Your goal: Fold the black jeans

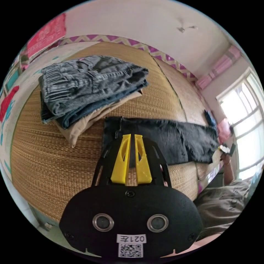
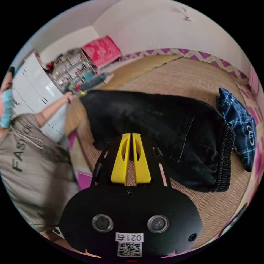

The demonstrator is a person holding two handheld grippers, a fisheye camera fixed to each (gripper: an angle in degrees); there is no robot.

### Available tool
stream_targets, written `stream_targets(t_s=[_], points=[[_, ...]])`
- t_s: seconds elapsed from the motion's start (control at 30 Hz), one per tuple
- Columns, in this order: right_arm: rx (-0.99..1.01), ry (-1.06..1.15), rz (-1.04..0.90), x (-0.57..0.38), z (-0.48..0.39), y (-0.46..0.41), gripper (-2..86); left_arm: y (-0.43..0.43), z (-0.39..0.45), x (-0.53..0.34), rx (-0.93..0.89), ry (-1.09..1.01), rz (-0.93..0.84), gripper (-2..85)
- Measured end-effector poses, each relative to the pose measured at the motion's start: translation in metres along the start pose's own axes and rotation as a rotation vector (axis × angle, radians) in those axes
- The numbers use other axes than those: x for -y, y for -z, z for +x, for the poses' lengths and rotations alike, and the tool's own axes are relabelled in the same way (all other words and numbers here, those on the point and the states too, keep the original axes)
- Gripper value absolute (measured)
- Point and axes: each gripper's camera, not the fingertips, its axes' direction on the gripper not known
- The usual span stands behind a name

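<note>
The black jeans [image 2: 154, 123] lie flat on the mat [image 1: 55, 154], legs together. Both the left gripper [image 1: 131, 137] and right gripper [image 2: 130, 136] look nearly closed, holding nothing. Next, probably grab an end and fold.

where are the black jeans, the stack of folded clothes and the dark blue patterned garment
black jeans [image 2: 154, 121], right gripper view, on the seat panel
stack of folded clothes [image 1: 90, 82], left gripper view, on the top grey denim piece
dark blue patterned garment [image 2: 242, 123], right gripper view, on its middle fold
</note>
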Motion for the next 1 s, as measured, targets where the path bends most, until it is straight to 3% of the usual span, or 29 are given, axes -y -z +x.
stream_targets(t_s=[0.2, 0.27, 0.33, 0.37, 0.4, 0.43, 0.47, 0.5, 0.53, 0.6, 0.8, 1.0], points=[[-0.121, -0.002, -0.119, 0.013, -0.005, 0.021, -0.7, 0.027, -0.025, -0.04, 0.076, 0.028, 0.097, -0.9], [-0.168, 0.059, -0.01, 0.016, -0.026, 0.045, -0.8, 0.05, -0.015, -0.055, -0.005, -0.048, 0.2, -0.9], [-0.043, 0.141, 0.222, 0.022, -0.055, 0.067, -0.8, 0.057, -0.001, -0.066, -0.08, -0.118, 0.221, -0.9], [-0.011, 0.157, 0.245, 0.025, -0.061, 0.064, -0.8, 0.055, 0.008, -0.074, -0.079, -0.129, 0.211, -0.9], [0.014, 0.184, 0.184, 0.035, -0.073, 0.046, -0.8, 0.055, 0.016, -0.086, -0.065, -0.126, 0.225, -0.9], [-0.013, 0.212, 0.006, 0.044, -0.083, 0.011, -0.9, 0.055, 0.017, -0.092, -0.066, -0.115, 0.23, -0.9], [-0.037, 0.226, -0.105, 0.045, -0.086, -0.01, -0.9, 0.056, 0.016, -0.107, -0.107, -0.082, 0.239, -0.9], [-0.068, 0.203, 0.013, 0.033, -0.086, 0.0, -0.9, 0.06, 0.01, -0.125, -0.182, -0.046, 0.264, -0.9], [-0.065, 0.169, -0.07, 0.028, -0.08, 0.004, -0.9, 0.063, 0.006, -0.135, -0.219, -0.023, 0.278, -0.9], [-0.01, 0.142, -0.057, 0.016, -0.076, 0.027, -0.8, 0.078, -0.015, -0.181, -0.294, 0.086, 0.34, -0.6], [0.096, 0.026, 0.248, -0.053, -0.077, 0.106, -0.8, 0.086, -0.098, -0.274, -0.504, 0.569, 0.485, 5.6], [0.113, 0.002, 0.307, -0.1, -0.092, 0.137, -0.7, 0.104, -0.115, -0.267, -0.401, 0.724, 0.446, 9.6]])
